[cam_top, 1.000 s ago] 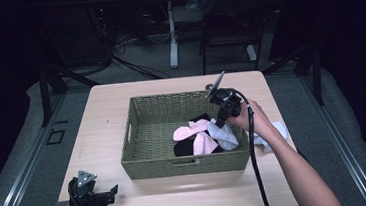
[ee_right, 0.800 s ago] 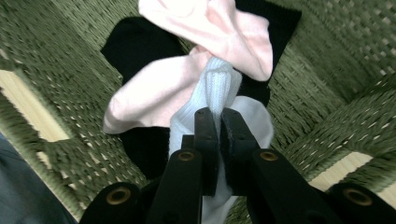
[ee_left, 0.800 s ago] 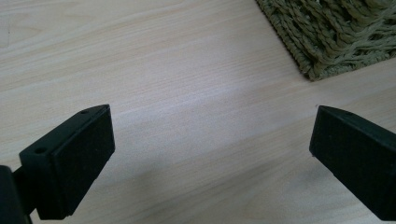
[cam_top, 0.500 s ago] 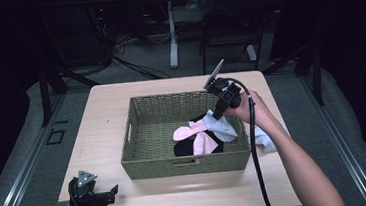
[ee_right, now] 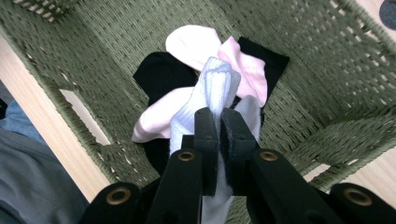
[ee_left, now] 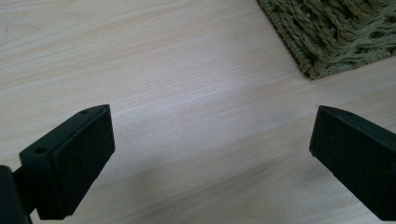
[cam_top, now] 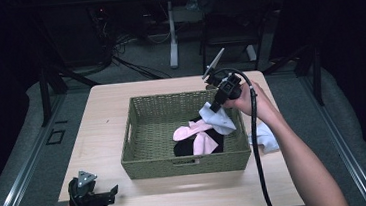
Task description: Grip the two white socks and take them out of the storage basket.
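A green woven basket (cam_top: 148,128) stands mid-table with pink socks (cam_top: 194,134) and a black sock (cam_top: 185,148) inside. My right gripper (cam_top: 217,105) hangs over the basket's right side, shut on a white sock (cam_top: 218,121) that dangles into it. In the right gripper view the white sock (ee_right: 215,84) droops from the closed jaws above the pink socks (ee_right: 196,44) and black sock (ee_right: 161,72). Another white sock (cam_top: 267,138) lies on the table right of the basket. My left gripper (cam_top: 109,193) rests open at the table's front left corner; nothing sits between its fingers (ee_left: 70,158).
The wooden table (cam_top: 102,115) has bare room left of and in front of the basket. A basket corner (ee_left: 336,42) shows at the top right of the left gripper view. Dark floor, cables and chair legs lie beyond the far edge.
My right gripper has lifted the white sock from the table's right side and carried it leftward over the basket rim. The left gripper has stayed put.
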Action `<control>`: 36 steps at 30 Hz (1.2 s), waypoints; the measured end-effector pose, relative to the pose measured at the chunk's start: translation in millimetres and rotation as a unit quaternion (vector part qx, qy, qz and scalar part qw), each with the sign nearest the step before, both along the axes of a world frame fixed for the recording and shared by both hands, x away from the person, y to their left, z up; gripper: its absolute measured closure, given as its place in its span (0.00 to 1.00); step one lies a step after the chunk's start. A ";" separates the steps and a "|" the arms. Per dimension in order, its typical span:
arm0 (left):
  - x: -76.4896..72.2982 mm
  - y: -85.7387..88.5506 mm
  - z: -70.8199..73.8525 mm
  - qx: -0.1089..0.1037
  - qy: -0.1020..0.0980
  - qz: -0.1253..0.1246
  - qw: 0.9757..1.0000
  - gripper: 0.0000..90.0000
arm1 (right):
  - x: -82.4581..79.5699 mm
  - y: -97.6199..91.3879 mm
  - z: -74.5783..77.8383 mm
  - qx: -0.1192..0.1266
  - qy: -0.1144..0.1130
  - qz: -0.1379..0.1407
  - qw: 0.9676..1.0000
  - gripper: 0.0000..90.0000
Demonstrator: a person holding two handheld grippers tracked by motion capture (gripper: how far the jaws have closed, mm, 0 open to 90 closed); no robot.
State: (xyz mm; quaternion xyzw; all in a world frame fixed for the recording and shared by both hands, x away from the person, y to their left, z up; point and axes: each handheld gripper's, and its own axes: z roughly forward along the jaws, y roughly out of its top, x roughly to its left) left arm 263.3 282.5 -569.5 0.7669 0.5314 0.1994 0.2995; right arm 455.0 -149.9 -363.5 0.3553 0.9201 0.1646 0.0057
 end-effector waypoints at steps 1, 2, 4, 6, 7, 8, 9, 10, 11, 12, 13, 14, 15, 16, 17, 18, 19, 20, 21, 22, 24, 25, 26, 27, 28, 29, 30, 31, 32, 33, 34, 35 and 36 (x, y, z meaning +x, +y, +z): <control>0.0 0.0 0.0 0.000 0.000 0.000 1.000 0.00 | 0.4 -0.1 2.2 0.001 -0.003 -0.001 1.000 0.95; 0.1 -0.1 0.0 0.000 0.000 0.000 1.000 0.00 | 1.1 -0.3 5.2 0.000 -0.004 0.000 1.000 0.95; 0.2 -0.1 -0.1 0.000 0.000 -0.001 1.000 0.00 | 2.4 -0.7 10.1 0.004 -0.005 -0.001 1.000 0.95; 0.2 -0.1 -0.1 0.000 0.000 0.000 1.000 0.00 | 3.4 -0.8 14.8 0.008 -0.007 -0.002 1.000 0.95; 0.2 0.0 -0.1 0.000 0.000 0.000 1.000 0.00 | 3.8 -1.1 17.9 0.005 -0.010 0.000 1.000 0.95; 0.2 0.1 -0.1 0.000 0.001 0.000 1.000 0.00 | 3.9 -1.1 20.0 0.006 -0.011 -0.002 1.000 0.95; 0.3 0.1 -0.2 0.000 0.001 0.000 1.000 0.00 | 3.7 -0.9 24.1 0.009 -0.014 -0.004 1.000 0.95; 0.3 0.0 -0.2 -0.001 0.001 -0.001 1.000 0.00 | 3.8 -1.1 27.0 0.008 -0.017 -0.003 1.000 0.95; 0.3 -0.1 -0.2 0.000 0.001 -0.001 1.000 0.00 | 3.8 -1.4 30.6 0.008 -0.019 -0.002 1.000 0.95; 0.3 -0.1 -0.2 0.000 0.000 -0.001 1.000 0.00 | 3.3 -1.4 33.8 0.012 -0.022 -0.005 1.000 0.95; 0.4 -0.2 -0.2 0.000 0.001 0.000 1.000 0.00 | 3.5 -2.4 38.0 0.010 -0.025 -0.002 1.000 0.95; 0.4 -0.2 -0.2 0.000 0.000 0.000 1.000 0.00 | 2.9 -2.9 41.4 0.011 -0.029 -0.005 1.000 0.95; 0.3 0.0 -0.1 0.000 0.000 0.000 1.000 0.00 | 2.9 -4.4 45.4 0.010 -0.031 -0.004 0.999 0.95; 0.2 0.2 0.0 0.000 0.000 0.000 1.000 0.00 | 2.6 -5.8 49.0 0.011 -0.035 -0.006 0.999 0.95; 0.2 0.3 -0.1 0.000 0.000 0.001 1.000 0.00 | 2.2 -7.7 52.4 0.012 -0.038 -0.008 0.999 0.95; 0.4 0.3 -0.2 0.000 0.000 0.001 1.000 0.00 | 2.0 -10.4 55.9 0.010 -0.040 -0.008 0.999 0.95; 0.5 0.1 -0.3 -0.001 0.000 0.002 1.000 0.00 | 1.1 -13.1 58.7 0.016 -0.043 -0.013 0.999 0.95; 0.6 -0.1 -0.4 -0.001 0.000 0.002 1.000 0.00 | 0.0 -16.3 61.5 0.020 -0.044 -0.017 0.999 0.95; 0.8 -0.2 -0.5 -0.001 0.001 0.001 1.000 0.00 | -0.5 -19.1 63.8 0.018 -0.047 -0.018 0.999 0.95; 1.1 -0.2 -0.3 0.001 0.002 -0.001 1.000 0.00 | -2.0 -23.3 66.7 0.020 -0.050 -0.023 0.998 0.95; 1.6 -0.8 -0.5 -0.001 0.002 -0.002 1.000 0.00 | -4.2 -29.9 70.0 0.025 -0.054 -0.029 0.998 0.95; 1.6 -0.9 -0.5 0.000 0.002 -0.002 1.000 0.00 | -5.3 -36.0 73.0 0.022 -0.057 -0.032 0.998 0.95; 1.6 -0.9 -0.5 -0.001 0.002 -0.001 1.000 0.00 | -5.6 -39.2 74.0 0.022 -0.058 -0.033 0.998 0.95; 1.4 -0.7 -0.4 0.000 0.002 -0.001 1.000 0.00 | -6.5 -43.0 75.1 0.023 -0.059 -0.039 0.997 0.95; 1.2 -0.5 -0.2 0.001 0.002 -0.001 1.000 0.00 | -7.2 -48.3 76.2 0.023 -0.060 -0.043 0.997 0.95; 1.1 -0.2 -0.2 0.001 0.002 -0.001 1.000 0.00 | -8.0 -51.3 76.6 0.024 -0.059 -0.048 0.997 0.95; 1.0 -0.1 -0.2 0.001 0.002 0.000 1.000 0.00 | -8.2 -55.8 77.2 0.022 -0.059 -0.050 0.997 0.95; 1.0 0.0 -0.2 0.001 0.002 0.000 1.000 0.00 | -9.0 -58.9 76.8 0.026 -0.058 -0.056 0.996 0.95; 0.9 -0.1 -0.2 0.001 0.002 0.000 1.000 0.00 | -9.5 -64.8 76.9 0.024 -0.059 -0.060 0.996 0.95; 0.9 -0.2 -0.1 0.001 0.002 0.000 1.000 0.00 | -9.9 -69.4 76.2 0.024 -0.060 -0.063 0.996 0.95; 0.8 -0.3 0.0 0.002 0.002 -0.001 1.000 0.00 | -10.5 -73.8 75.2 0.021 -0.059 -0.068 0.996 0.95; 0.8 -0.3 0.1 0.002 0.002 -0.001 1.000 0.00 | -11.4 -78.1 73.7 0.019 -0.059 -0.073 0.995 0.95; 0.7 -0.4 0.1 0.002 0.002 -0.001 1.000 0.00 | -12.2 -82.4 71.9 0.019 -0.060 -0.076 0.995 0.95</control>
